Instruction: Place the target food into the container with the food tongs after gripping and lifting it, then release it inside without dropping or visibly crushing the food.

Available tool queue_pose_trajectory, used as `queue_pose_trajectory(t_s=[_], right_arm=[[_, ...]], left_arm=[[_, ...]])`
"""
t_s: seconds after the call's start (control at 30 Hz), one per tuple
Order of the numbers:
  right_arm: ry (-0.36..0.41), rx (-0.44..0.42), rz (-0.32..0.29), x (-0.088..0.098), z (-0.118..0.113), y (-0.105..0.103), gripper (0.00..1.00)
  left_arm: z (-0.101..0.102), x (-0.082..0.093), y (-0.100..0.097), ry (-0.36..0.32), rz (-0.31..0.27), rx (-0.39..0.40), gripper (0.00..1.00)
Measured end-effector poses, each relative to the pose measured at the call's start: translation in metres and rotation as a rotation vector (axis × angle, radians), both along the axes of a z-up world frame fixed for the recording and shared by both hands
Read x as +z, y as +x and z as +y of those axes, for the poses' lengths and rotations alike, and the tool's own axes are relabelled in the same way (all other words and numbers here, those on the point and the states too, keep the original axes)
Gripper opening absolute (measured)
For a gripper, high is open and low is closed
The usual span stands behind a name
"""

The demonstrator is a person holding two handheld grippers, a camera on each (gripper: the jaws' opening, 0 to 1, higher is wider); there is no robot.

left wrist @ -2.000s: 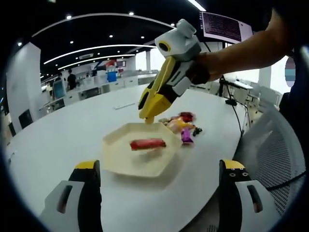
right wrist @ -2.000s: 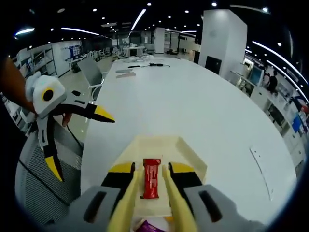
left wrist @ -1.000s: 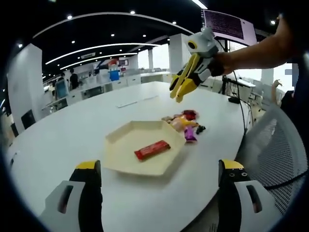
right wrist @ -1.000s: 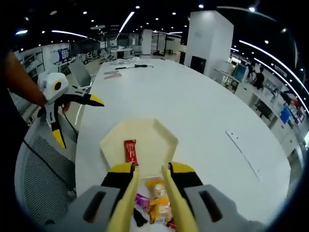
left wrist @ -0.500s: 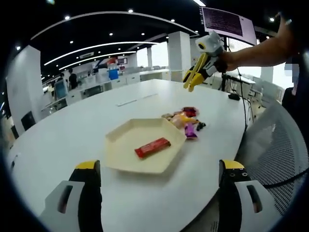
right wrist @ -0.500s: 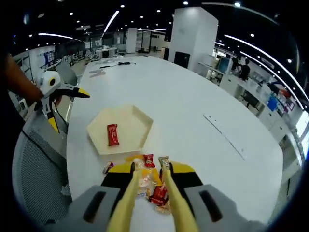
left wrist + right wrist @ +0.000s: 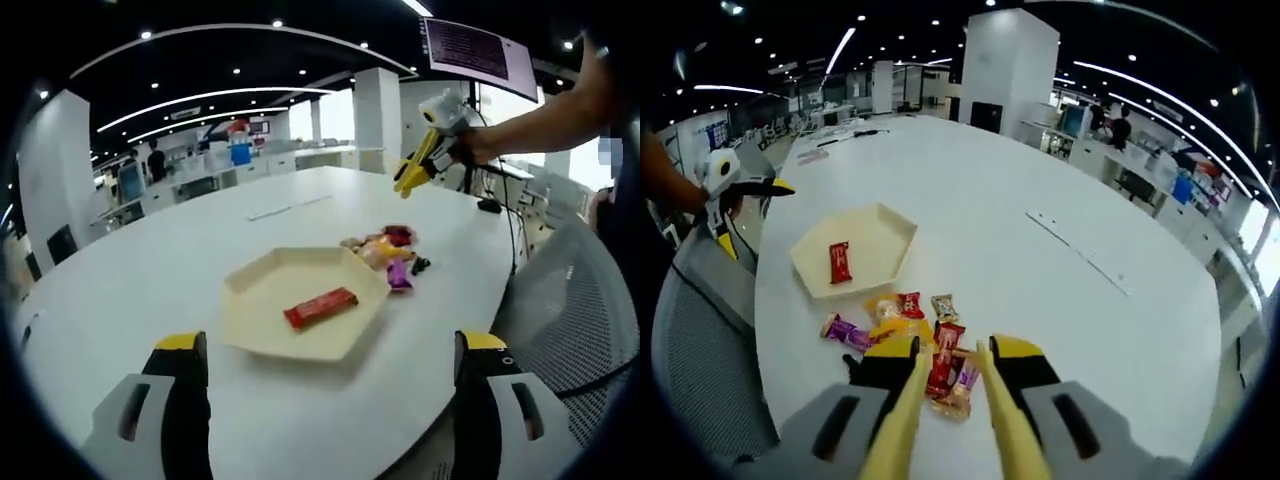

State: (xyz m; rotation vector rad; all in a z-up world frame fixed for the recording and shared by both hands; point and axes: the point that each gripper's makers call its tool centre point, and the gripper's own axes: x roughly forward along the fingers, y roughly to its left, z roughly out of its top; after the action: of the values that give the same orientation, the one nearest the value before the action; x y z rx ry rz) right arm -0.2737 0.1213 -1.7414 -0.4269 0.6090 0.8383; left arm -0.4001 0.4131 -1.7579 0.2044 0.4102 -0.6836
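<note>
A cream hexagonal tray (image 7: 262, 300) (image 7: 880, 232) sits on the white table with a red snack bar (image 7: 320, 308) (image 7: 840, 262) lying flat in it. Just beside the tray lies a pile of wrapped snacks (image 7: 384, 250) (image 7: 922, 335). My right gripper (image 7: 948, 350) hovers high over that pile, its yellow tongs a narrow gap apart with nothing between them. In the left gripper view the right gripper (image 7: 413, 180) is up beyond the pile, held by a hand. My left gripper (image 7: 330, 342) stays wide open near the table's edge, short of the tray; the right gripper view has the left gripper (image 7: 758, 218) left of the tray.
A grey mesh chair (image 7: 575, 330) (image 7: 700, 320) stands at the table's edge by the person. A thin flat strip (image 7: 1080, 250) lies further along the table. A dark cable (image 7: 490, 207) rests near the far edge. Wide bare tabletop (image 7: 1040, 300) surrounds the tray.
My right gripper has risen and drawn back from the tray to above the snack pile. The red bar stays in the tray. My left gripper has barely moved.
</note>
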Motion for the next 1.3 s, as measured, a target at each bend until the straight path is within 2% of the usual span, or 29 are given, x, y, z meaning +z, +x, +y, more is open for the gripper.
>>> queue_pose_trajectory(t_s=[0.23, 0.3, 0.47, 0.63, 0.83, 0.87, 1.0, 1.07, 1.13, 1.17, 1.2, 1.23, 1.3], right_arm=[[0.010, -0.021, 0.027, -0.018, -0.005, 0.012, 0.28], [0.007, -0.031, 0.042, -0.029, -0.007, 0.016, 0.28], [0.026, -0.056, 0.080, -0.047, -0.007, 0.016, 0.28], [0.006, -0.060, 0.098, -0.064, -0.011, 0.018, 0.27], [0.008, -0.061, 0.120, -0.071, -0.009, 0.020, 0.27], [-0.016, -0.066, 0.122, -0.076, -0.011, 0.019, 0.27], [-0.020, -0.067, 0.129, -0.079, -0.011, 0.017, 0.28], [0.030, -0.111, 0.175, -0.082, -0.010, 0.019, 0.27], [0.008, -0.104, 0.167, -0.085, -0.011, 0.021, 0.25], [-0.034, -0.099, 0.179, -0.092, -0.015, 0.019, 0.24], [-0.026, -0.094, 0.151, -0.090, -0.014, 0.022, 0.23], [-0.004, -0.131, 0.197, -0.089, -0.016, 0.022, 0.23], [-0.016, -0.113, 0.182, -0.089, -0.016, 0.022, 0.21]], left_arm=[[0.000, -0.004, 0.000, 0.016, 0.012, -0.004, 0.99], [0.001, -0.005, 0.000, 0.018, 0.017, 0.000, 0.99], [0.001, -0.010, 0.000, 0.030, 0.039, -0.001, 0.99], [0.003, -0.012, 0.000, 0.037, 0.049, 0.012, 0.99], [0.003, -0.013, 0.000, 0.036, 0.054, 0.017, 0.99], [0.003, -0.013, 0.000, 0.039, 0.053, 0.014, 0.99], [0.002, -0.014, -0.001, 0.041, 0.059, 0.009, 0.99], [0.001, -0.015, -0.002, 0.044, 0.062, 0.006, 0.99], [0.000, -0.014, -0.002, 0.033, 0.065, 0.007, 0.99], [0.000, -0.013, -0.001, 0.030, 0.064, 0.009, 0.99], [0.000, -0.014, -0.001, 0.035, 0.063, 0.011, 0.99], [0.000, -0.015, -0.001, 0.034, 0.066, 0.010, 0.99], [0.000, -0.013, -0.001, 0.038, 0.058, 0.009, 0.99]])
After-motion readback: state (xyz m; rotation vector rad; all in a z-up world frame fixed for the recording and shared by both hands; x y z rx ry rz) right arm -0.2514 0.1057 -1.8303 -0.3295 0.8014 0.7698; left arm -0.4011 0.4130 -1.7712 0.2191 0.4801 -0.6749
